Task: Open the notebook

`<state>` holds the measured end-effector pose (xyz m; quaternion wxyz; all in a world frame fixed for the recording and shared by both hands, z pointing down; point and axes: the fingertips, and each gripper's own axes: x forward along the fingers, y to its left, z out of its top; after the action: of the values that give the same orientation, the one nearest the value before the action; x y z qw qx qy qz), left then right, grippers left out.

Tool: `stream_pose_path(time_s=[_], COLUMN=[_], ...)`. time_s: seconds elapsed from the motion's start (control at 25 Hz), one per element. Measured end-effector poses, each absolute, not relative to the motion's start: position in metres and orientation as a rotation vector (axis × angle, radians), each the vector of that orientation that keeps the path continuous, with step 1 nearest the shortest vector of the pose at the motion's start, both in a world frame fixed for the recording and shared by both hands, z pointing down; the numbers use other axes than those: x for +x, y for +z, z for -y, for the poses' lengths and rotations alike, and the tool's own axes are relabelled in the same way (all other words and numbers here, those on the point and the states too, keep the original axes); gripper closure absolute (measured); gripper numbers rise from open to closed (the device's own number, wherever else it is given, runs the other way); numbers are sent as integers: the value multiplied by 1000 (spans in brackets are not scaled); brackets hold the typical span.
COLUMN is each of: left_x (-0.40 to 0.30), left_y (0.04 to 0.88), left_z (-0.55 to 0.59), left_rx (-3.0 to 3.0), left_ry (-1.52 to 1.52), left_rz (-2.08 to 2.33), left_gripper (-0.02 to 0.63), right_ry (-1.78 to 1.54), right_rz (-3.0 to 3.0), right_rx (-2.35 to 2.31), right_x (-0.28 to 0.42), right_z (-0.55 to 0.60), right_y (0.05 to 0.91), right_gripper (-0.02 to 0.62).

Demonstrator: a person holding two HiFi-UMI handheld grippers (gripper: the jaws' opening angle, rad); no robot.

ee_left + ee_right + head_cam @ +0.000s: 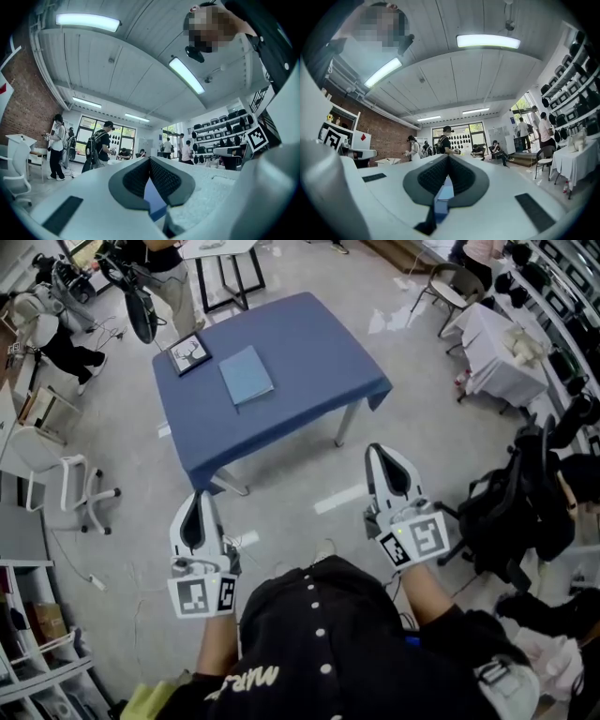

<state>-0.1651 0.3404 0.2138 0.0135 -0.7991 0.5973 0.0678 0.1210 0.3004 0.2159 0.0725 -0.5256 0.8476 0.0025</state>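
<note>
Left gripper (198, 498) and right gripper (382, 452), both clenched on nothing.
I hold them short of the blue table (309, 343); the closed notebook (246, 374) lies on its top.

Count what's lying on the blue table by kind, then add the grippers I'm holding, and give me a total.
notebook: 1
framed picture: 1
grippers: 2, the left gripper and the right gripper, both shut and empty
Total: 4
</note>
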Motion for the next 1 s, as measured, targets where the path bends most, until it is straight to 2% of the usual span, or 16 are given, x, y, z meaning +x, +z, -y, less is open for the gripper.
stream_pose_path(time_s=[0.2, 0.24, 0.28, 0.32, 1.0], left_x=[-160, -157, -154, -151, -92], left_y=[216, 216, 215, 216, 245], left_z=[-338, -337, -336, -334, -283], left_rx=[-2463, -2446, -2432, -2426, -2417], left_ry=[179, 156, 135, 120, 19], left_rz=[-1860, -1854, -1849, -1850, -1903], left_gripper=[603, 572, 326, 257, 255], right_ry=[4, 2, 0, -2, -54], right_rz=[-2560, -2560, -2560, -2558, -2577], right_rx=[-1580, -1584, -1586, -1585, -1544], right_x=[124, 127, 129, 133, 196], right_z=[-299, -298, -297, -296, -246], right_y=[220, 221, 222, 223, 254], right_gripper=[594, 594, 594, 594, 594])
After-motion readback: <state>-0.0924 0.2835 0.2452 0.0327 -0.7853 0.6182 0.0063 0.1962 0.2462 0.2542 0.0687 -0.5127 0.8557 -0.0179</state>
